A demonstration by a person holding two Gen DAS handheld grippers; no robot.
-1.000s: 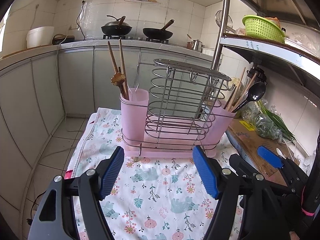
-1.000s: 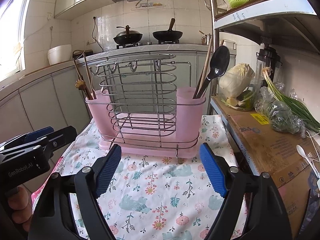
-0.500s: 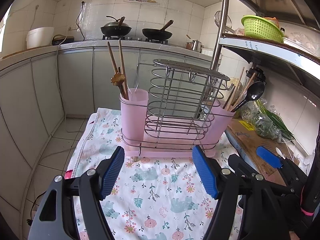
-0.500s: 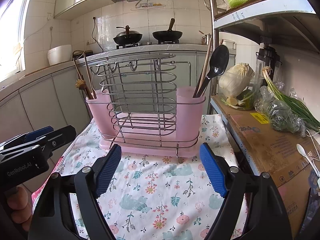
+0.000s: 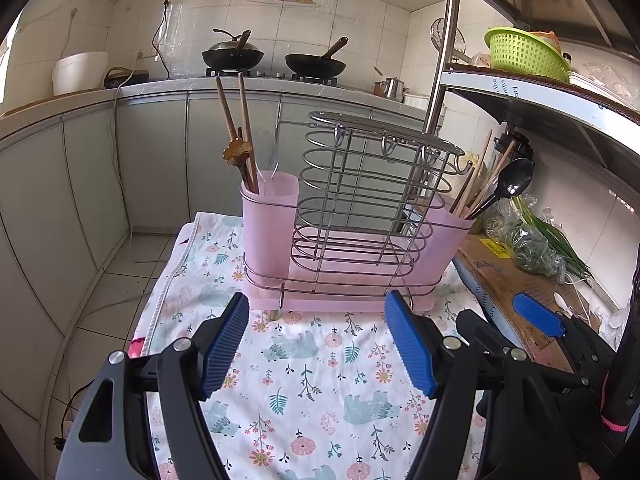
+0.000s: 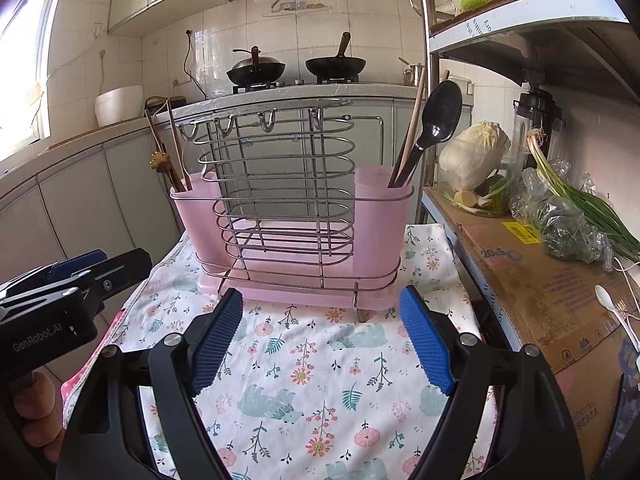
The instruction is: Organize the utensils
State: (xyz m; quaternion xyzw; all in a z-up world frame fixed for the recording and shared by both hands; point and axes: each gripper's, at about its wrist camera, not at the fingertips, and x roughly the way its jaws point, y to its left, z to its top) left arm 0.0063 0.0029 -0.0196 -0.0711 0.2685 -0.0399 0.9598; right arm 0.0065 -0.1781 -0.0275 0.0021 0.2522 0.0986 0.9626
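Note:
A pink utensil holder with a wire rack (image 5: 352, 224) (image 6: 296, 216) stands on a floral cloth. Its left cup holds wooden chopsticks (image 5: 236, 132) (image 6: 168, 148) and a clear utensil. Its right cup holds chopsticks and a black spoon (image 5: 504, 188) (image 6: 432, 124). My left gripper (image 5: 316, 344) is open and empty, in front of the holder. My right gripper (image 6: 320, 344) is open and empty, also in front of it. A white spoon (image 6: 612, 308) lies on the cardboard box at the right.
A cardboard box (image 6: 532, 276) with bagged greens (image 6: 572, 220) and a cabbage (image 6: 476, 156) stands to the right under a metal shelf. A green basket (image 5: 524, 54) sits on the shelf. Woks (image 5: 232, 56) sit on the far counter. The cloth's left edge drops to the floor.
Both grippers have stayed open and almost still; the left wrist view has shifted very slightly. Nothing was picked up or released.

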